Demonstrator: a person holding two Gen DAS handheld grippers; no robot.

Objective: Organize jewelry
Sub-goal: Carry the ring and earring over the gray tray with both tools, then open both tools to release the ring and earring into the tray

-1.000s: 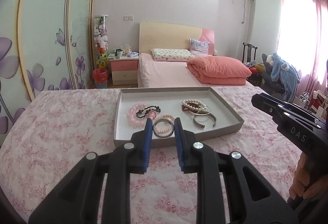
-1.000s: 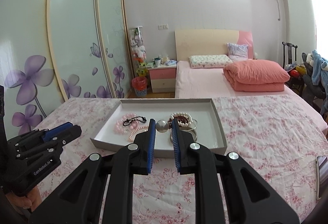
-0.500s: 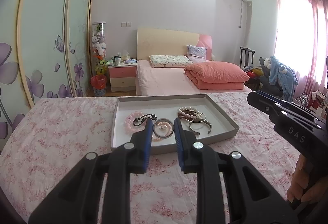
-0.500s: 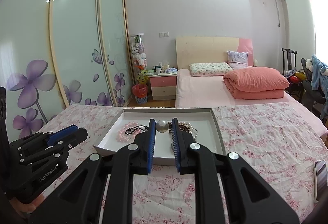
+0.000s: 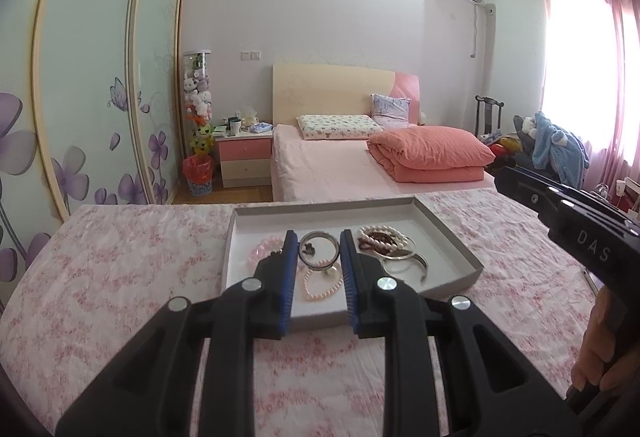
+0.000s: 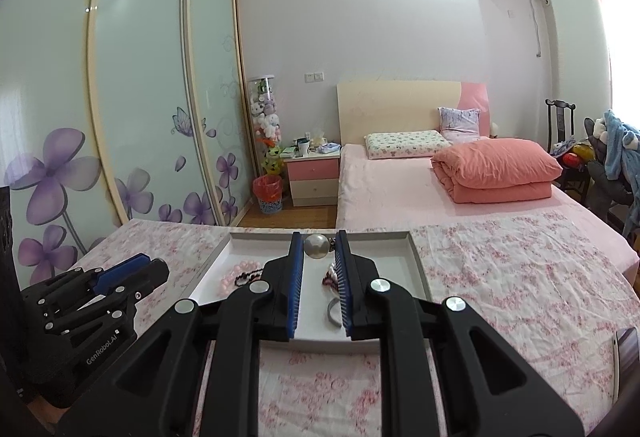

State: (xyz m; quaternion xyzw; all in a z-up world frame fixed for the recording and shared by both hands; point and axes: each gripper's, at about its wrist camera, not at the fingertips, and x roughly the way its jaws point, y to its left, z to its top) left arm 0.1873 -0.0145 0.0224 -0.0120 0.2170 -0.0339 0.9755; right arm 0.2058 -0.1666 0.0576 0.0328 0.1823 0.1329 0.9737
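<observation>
My left gripper [image 5: 319, 242] is shut on a grey bangle [image 5: 319, 250], held above the grey tray [image 5: 452, 237]. Below it in the tray lie a pink pearl bracelet [image 5: 320, 283], a pale pink bead bracelet [image 5: 262, 249], a white and dark bead bracelet [image 5: 380, 235] and a silver cuff [image 5: 404, 261]. My right gripper [image 6: 317, 242] is shut on a round silver bead [image 6: 316, 246], raised over the same tray [image 6: 416, 261]. The pink bead bracelet [image 6: 232, 277] and a dark bead string [image 6: 250, 274] show beside its left finger.
The tray sits on a pink floral cloth [image 5: 120, 257]. The right gripper's body [image 5: 580, 221] is at the right of the left wrist view; the left gripper's body [image 6: 88, 301] is at the left of the right wrist view. A phone [image 6: 627, 357] lies at the right edge. A bed stands behind.
Both grippers have lifted and tilted up, each still holding its piece. The grey bangle has risen off the tray floor and the pearl bracelet now lies below it.
</observation>
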